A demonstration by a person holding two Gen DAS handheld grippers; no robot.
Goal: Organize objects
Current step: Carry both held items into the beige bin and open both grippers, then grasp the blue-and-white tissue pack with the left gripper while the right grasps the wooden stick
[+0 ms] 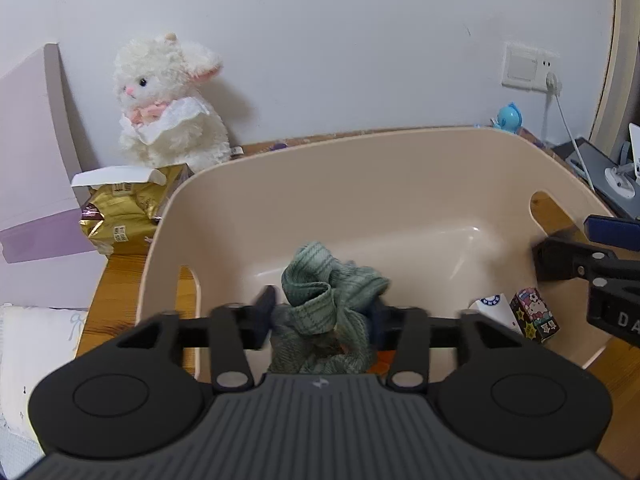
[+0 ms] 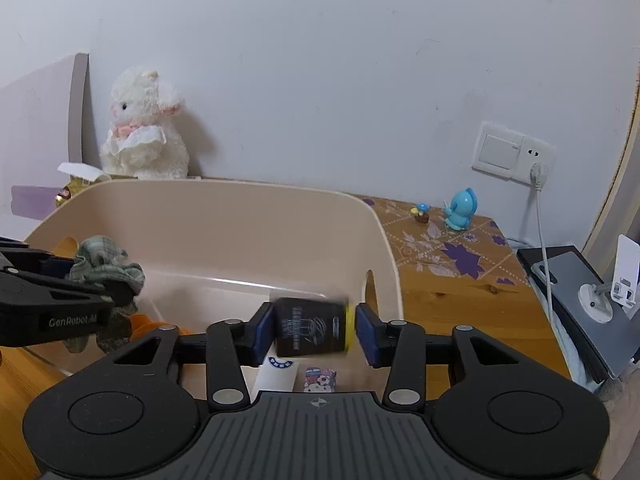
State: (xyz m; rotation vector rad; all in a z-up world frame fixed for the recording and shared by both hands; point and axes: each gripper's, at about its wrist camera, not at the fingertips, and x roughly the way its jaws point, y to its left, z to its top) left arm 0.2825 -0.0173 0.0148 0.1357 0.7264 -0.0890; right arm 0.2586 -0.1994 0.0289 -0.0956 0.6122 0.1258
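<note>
**Both grippers unloading over the beige bin**

The left gripper (image 1: 324,316) is hanging over the near-left part of the beige plastic bin (image 1: 360,168), its jaws closed in on a bunched green striped cloth (image 1: 328,292) that is spilling above and below the fingers. Something orange is showing under the cloth; what it is cannot be told. Holding the bundle above the bin floor suggests it is being brought in for dropping, not yet let go.

The right gripper (image 2: 312,328) is sitting over the bin's near-right corner with a dark box with a yellow end (image 2: 310,326) lying sideways between its blue pads. The left pad is touching the box; a thin gap seems to be showing at the right pad, and the box is blurred, so the grip is looking slack, perhaps releasing.

Already lying in the bin below are a white carton with a blue round seal (image 2: 278,372) and a small cartoon-printed box (image 2: 320,380), side by side.

Writing: "CenRobot.AI" is reading along the left gripper's arm in the right wrist view; "DA" is showing on the right gripper in the left wrist view. The dark box's print is too smeared for reading.

A white plush lamb (image 1: 168,100) is leaning against the wall behind.
</note>
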